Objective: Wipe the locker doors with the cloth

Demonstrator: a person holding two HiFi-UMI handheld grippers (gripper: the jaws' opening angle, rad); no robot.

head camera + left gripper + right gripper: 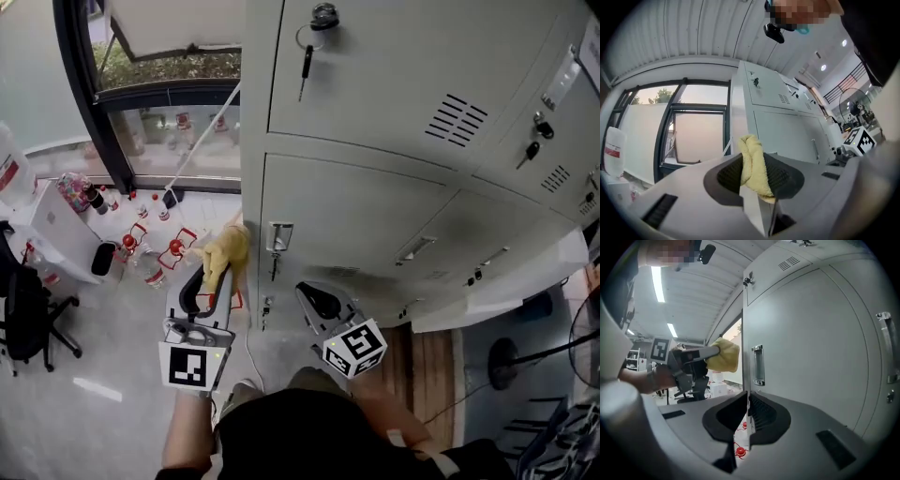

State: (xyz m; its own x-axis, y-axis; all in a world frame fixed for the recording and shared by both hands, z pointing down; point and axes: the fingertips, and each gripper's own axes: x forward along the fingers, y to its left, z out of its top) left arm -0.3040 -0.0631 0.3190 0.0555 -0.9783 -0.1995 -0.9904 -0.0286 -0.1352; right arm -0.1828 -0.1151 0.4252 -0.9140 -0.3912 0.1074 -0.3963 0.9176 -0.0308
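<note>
Grey metal locker doors (375, 220), yellow cloth (225, 255), glossy floor (112, 361), window (183, 141)

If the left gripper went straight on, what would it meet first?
Probably the left front corner of the pale grey metal locker, touched first by the yellow terry cloth clamped in the left gripper; depth is unclear.

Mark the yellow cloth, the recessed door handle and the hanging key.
yellow cloth (227, 251), head view, bunched middle.
door handle (279, 236), head view, metal plate.
key (306, 64), head view, dark upper part.
</note>
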